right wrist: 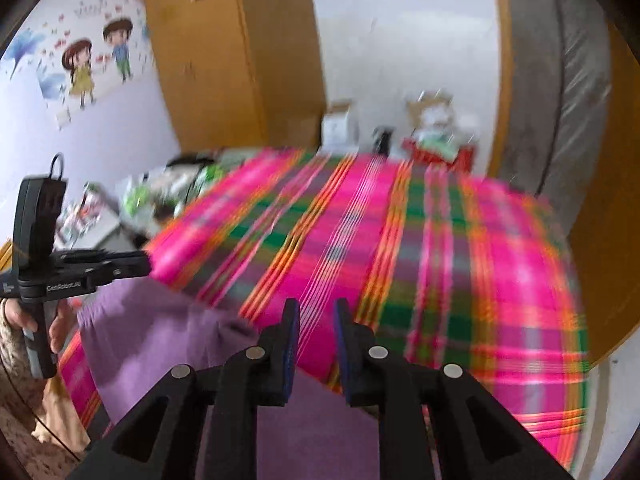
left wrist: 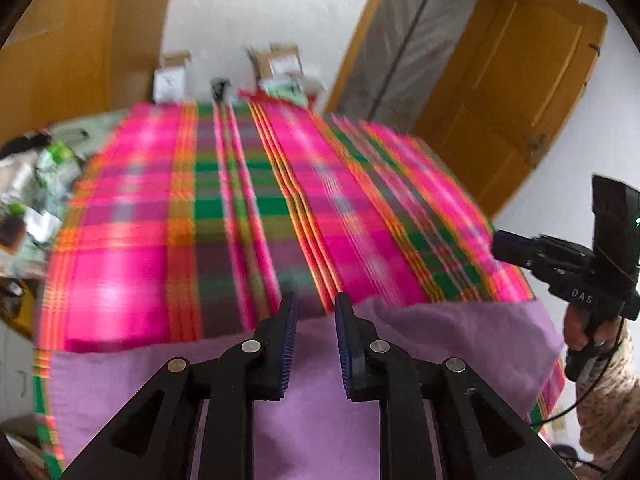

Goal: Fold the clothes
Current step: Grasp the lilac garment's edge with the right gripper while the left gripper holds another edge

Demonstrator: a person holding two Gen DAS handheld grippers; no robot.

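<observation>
A lilac garment (left wrist: 460, 340) lies flat on the near edge of a bed covered by a pink, green and orange plaid blanket (left wrist: 240, 200). My left gripper (left wrist: 317, 304) hovers over the garment's far edge, open, with nothing between its blue pads. From the right of that view my right gripper (left wrist: 498, 244) reaches in, held by a hand (left wrist: 576, 328). In the right wrist view, my right gripper (right wrist: 316, 312) is open and empty above the same garment (right wrist: 160, 332) and the blanket (right wrist: 440, 260). The left gripper (right wrist: 146, 262) shows at the left there. Both views are motion-blurred.
Cardboard boxes (left wrist: 280, 64) stand past the bed's far edge. An open wooden door (left wrist: 520, 100) is at the right and a wooden wardrobe (right wrist: 224, 60) at the back. Clutter (left wrist: 36, 184) sits left of the bed, under a wall with cartoon stickers (right wrist: 100, 60).
</observation>
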